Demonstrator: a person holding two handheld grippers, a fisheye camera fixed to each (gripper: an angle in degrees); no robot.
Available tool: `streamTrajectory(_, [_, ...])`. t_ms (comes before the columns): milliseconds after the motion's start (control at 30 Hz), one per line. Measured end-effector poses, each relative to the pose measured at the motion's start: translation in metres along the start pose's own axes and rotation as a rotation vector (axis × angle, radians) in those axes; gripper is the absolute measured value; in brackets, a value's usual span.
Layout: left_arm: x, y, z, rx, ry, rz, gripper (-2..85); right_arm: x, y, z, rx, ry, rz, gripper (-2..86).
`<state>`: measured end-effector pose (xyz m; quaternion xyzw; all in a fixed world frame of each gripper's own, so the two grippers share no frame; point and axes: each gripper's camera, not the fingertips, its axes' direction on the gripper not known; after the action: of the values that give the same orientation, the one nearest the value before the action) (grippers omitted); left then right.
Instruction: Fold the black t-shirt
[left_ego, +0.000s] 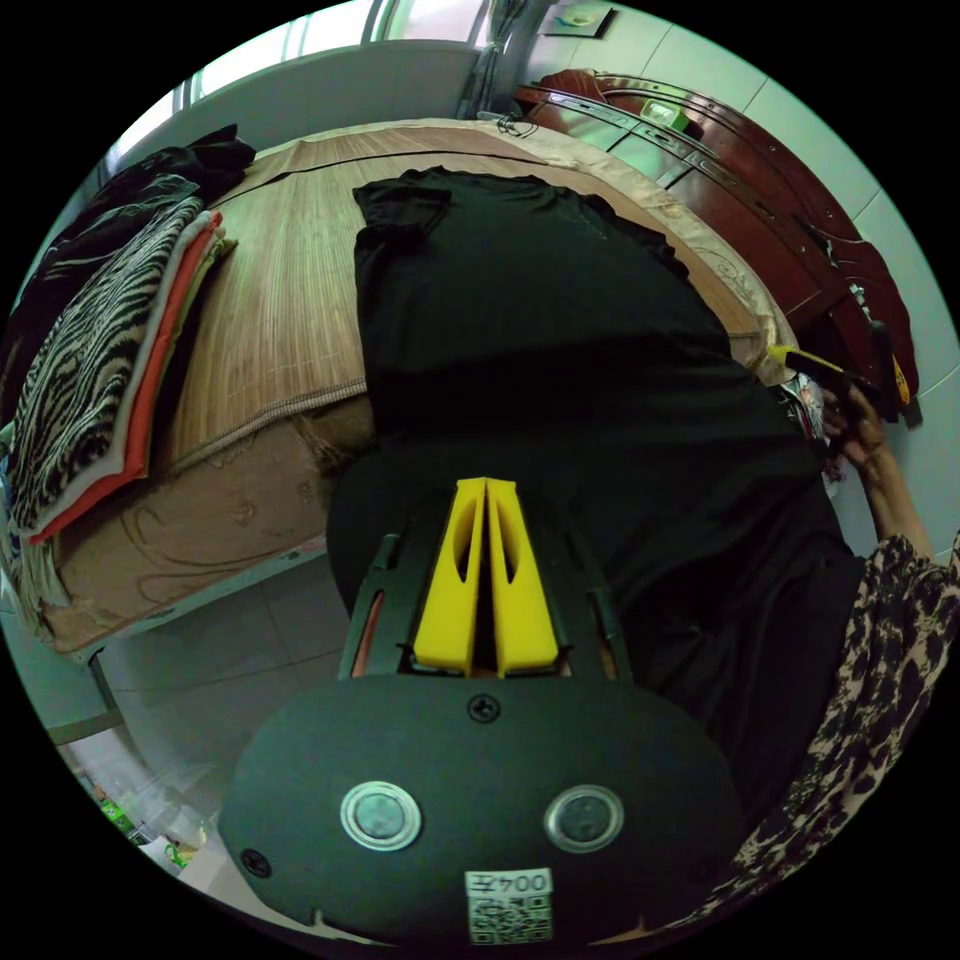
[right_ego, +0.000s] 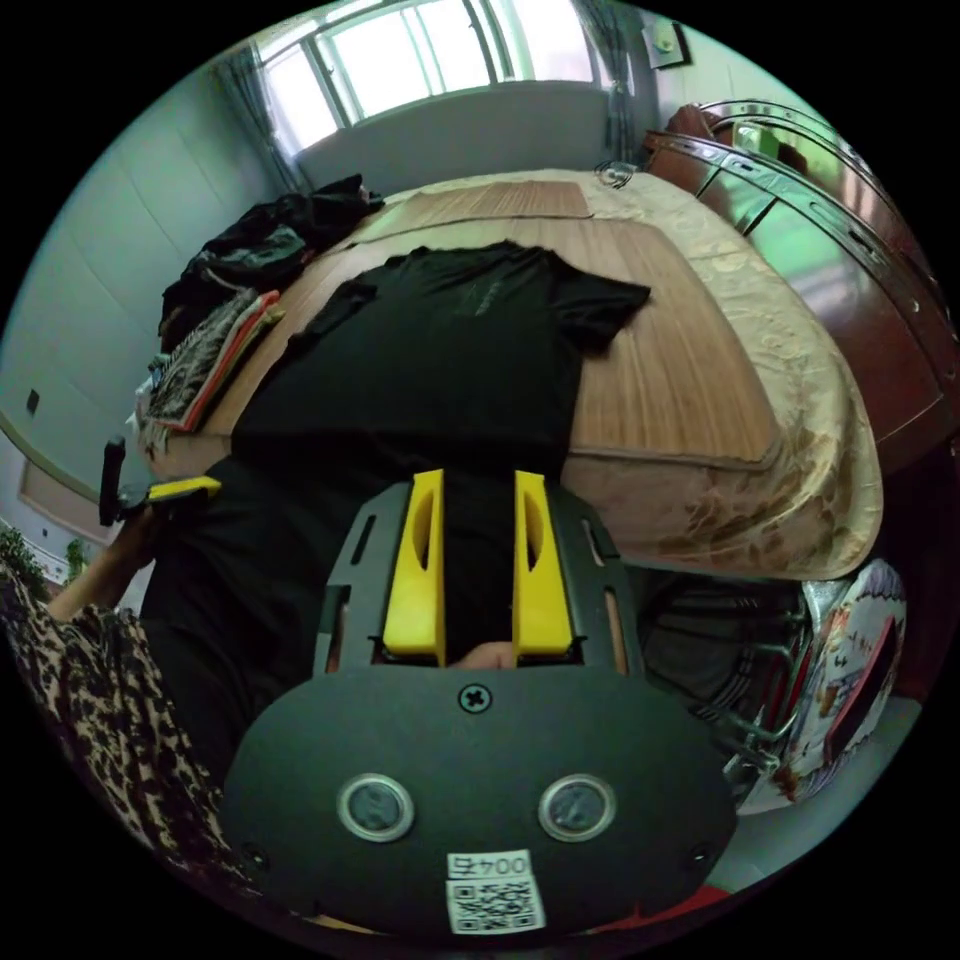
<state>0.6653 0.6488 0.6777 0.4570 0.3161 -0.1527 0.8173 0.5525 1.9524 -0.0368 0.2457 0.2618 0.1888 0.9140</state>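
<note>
In the left gripper view, the left gripper has its yellow jaws pressed together at the hem of the black t-shirt, which lies spread over the bed. In the right gripper view, the right gripper stands parted, shirt cloth between its jaws, unpinched.

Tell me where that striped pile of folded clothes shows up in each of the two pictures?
Left gripper view: the pile lies at the picture's left edge, on the bed's near corner, left of the black t-shirt.
Right gripper view: the pile sits smaller at the left, on the bed's edge, left of the t-shirt.
Shared landmark: the dark heap of clothes just beyond the pile.
</note>
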Motion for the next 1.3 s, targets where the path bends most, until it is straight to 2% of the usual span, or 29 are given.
streamTrajectory(200, [0.003,-0.003,0.004,-0.010,-0.015,0.007,0.1,0.073,-0.088,0.006,0.037,-0.019,0.037,15.0])
streamTrajectory(233, [0.004,-0.003,0.005,-0.012,-0.017,0.007,0.1,0.090,-0.107,0.013,0.031,-0.047,0.052,13.8])
streamTrajectory(267, [0.004,-0.004,0.005,-0.014,-0.019,0.007,0.1,0.105,-0.125,0.020,0.029,-0.071,0.058,6.2])
streamTrajectory(300, [0.005,-0.004,0.006,-0.017,-0.022,0.008,0.1,0.113,-0.134,0.023,0.037,-0.088,0.057,2.4])
streamTrajectory(367, [0.006,-0.005,0.007,-0.021,-0.030,0.010,0.1,0.146,-0.167,0.040,0.066,-0.144,0.118,1.4])
streamTrajectory(533, [0.008,-0.009,0.010,-0.033,-0.043,0.015,0.1,0.197,-0.226,0.086,0.026,-0.103,0.182,6.8])
streamTrajectory(667, [0.007,-0.013,0.013,-0.050,-0.036,0.007,0.1,0.230,-0.264,0.123,0.006,-0.096,0.233,7.3])
streamTrajectory(1000, [0.004,-0.020,0.021,-0.082,-0.011,-0.006,0.1,0.258,-0.313,0.183,-0.003,-0.111,0.257,10.8])
streamTrajectory(1167, [0.005,-0.021,0.024,-0.089,-0.011,-0.004,0.1,0.241,-0.326,0.200,-0.021,-0.078,0.212,2.6])
streamTrajectory(1300, [0.006,-0.020,0.024,-0.087,-0.012,-0.003,0.1,0.230,-0.332,0.193,0.009,-0.088,0.216,0.1])
